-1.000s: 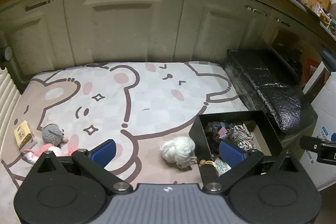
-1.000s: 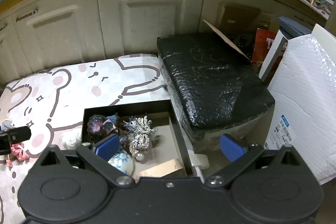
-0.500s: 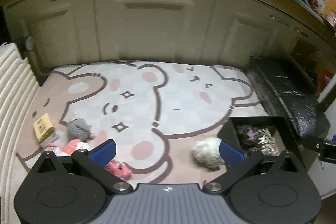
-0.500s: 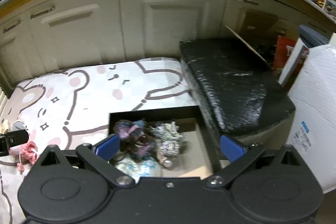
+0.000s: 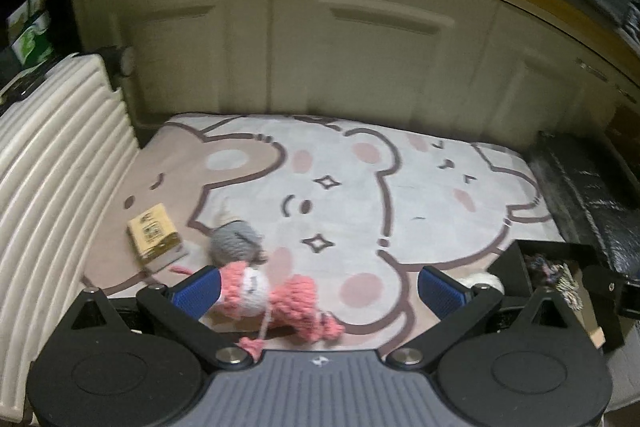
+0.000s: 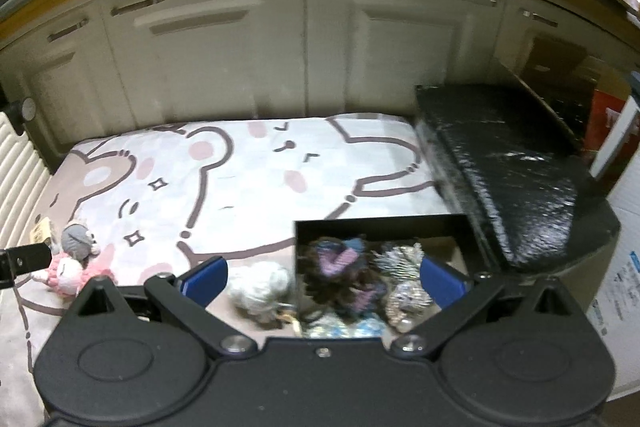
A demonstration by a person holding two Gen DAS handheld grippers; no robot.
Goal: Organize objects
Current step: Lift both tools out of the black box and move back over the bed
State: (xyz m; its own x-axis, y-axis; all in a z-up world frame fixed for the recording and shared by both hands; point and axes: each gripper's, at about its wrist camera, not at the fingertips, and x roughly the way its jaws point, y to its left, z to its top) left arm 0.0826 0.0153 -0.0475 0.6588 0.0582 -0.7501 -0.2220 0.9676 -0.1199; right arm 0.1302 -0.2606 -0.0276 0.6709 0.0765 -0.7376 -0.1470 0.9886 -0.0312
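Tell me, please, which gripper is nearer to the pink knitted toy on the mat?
Left. The left gripper hangs open right over the pink knitted toy, which lies between its fingers. The right gripper is off to the toy's right, open above the black box.

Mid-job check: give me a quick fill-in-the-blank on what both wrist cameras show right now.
1. The pink knitted toy lies between the fingers of the ____ gripper.
2. The grey knitted toy lies right of the small ____ box.
3. The white pom-pom lies ____ the black box.

Missing words: left; yellow; outside
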